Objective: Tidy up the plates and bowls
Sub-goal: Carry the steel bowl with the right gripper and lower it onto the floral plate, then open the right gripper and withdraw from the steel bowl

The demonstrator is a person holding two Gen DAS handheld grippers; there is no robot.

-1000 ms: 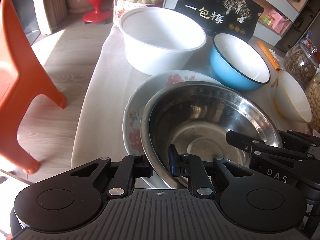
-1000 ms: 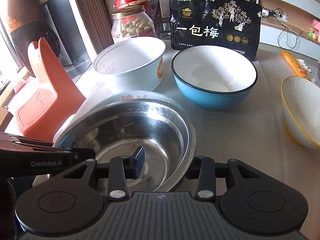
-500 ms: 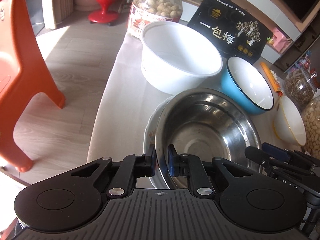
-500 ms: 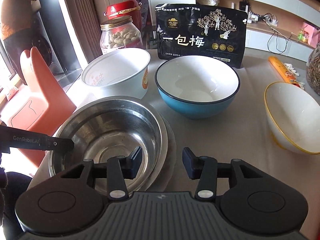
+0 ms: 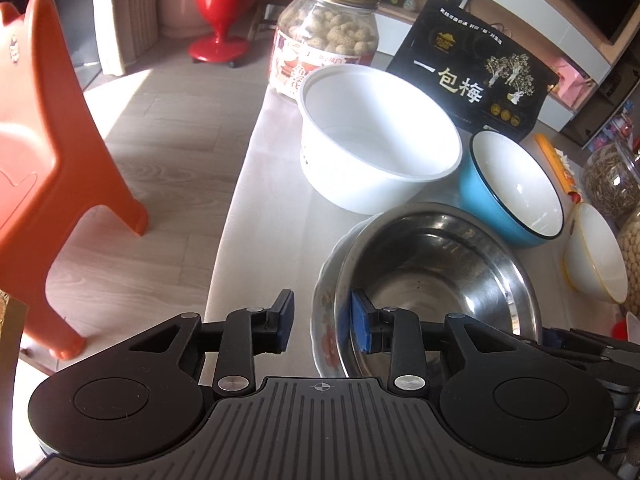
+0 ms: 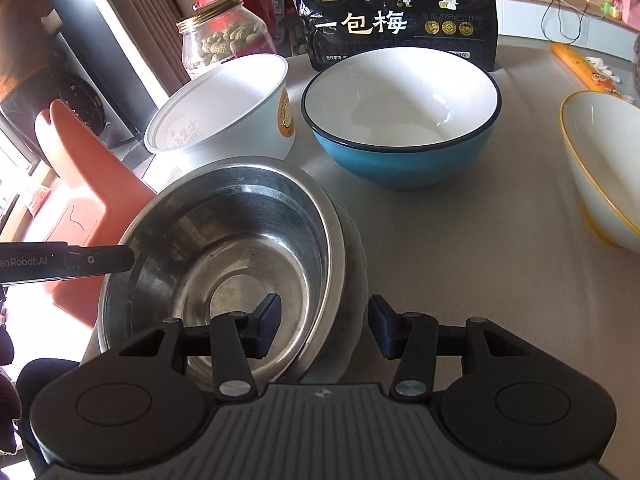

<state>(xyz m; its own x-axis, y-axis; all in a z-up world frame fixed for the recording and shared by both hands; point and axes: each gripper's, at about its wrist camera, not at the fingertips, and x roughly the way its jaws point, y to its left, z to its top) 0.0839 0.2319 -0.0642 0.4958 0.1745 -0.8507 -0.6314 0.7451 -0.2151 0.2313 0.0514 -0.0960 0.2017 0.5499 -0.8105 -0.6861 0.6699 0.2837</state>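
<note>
Sitting on table: four bowls, one steel bowl nested in floral plate; both hand-held grippers open.

Both hand-held grippers — left hand-held gripper, right hand-held gripper — gape wide

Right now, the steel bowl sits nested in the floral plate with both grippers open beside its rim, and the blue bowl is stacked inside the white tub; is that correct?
Not quite: the blue bowl is not inside the white tub. It stands on the table beside it, as the right wrist view shows. The rest holds: the steel bowl sits in the floral plate, with the left gripper and right gripper open at its rim.
</note>
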